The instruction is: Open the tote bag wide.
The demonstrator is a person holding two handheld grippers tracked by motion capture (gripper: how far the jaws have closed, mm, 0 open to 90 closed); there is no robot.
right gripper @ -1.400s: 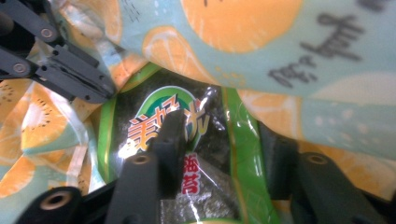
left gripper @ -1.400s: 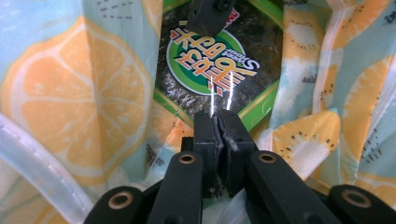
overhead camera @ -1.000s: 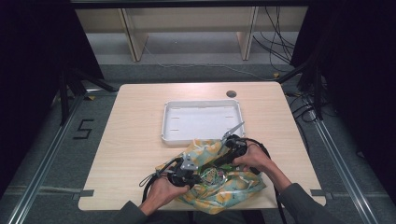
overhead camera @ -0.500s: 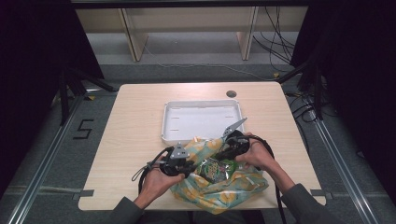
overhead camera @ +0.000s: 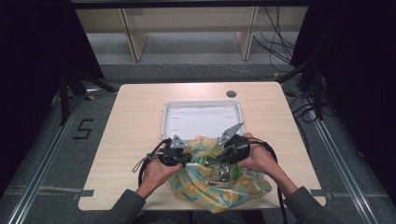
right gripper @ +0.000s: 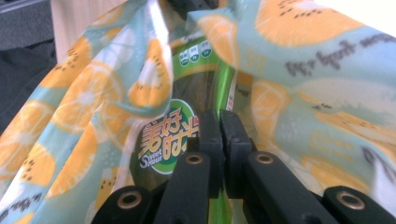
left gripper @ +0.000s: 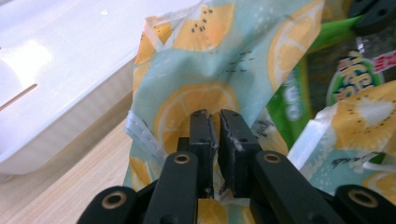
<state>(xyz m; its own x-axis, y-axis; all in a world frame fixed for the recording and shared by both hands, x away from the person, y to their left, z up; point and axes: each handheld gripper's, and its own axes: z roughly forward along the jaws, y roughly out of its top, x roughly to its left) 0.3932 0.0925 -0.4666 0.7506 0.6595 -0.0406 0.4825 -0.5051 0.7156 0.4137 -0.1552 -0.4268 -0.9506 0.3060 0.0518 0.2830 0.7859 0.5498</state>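
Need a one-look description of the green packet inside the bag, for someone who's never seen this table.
Start at the wooden table and its white tray; just in front of the tray, at the near edge, lies a lemon-print bag. In the bag's opening, between the left gripper and right gripper, sits the green snack packet. It is glossy green with a round logo, unlike the pale blue and yellow bag.

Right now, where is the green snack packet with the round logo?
In the high view, the green snack packet sits inside the open lemon-print plastic bag at the table's near edge, between both grippers, just in front of the white tray.
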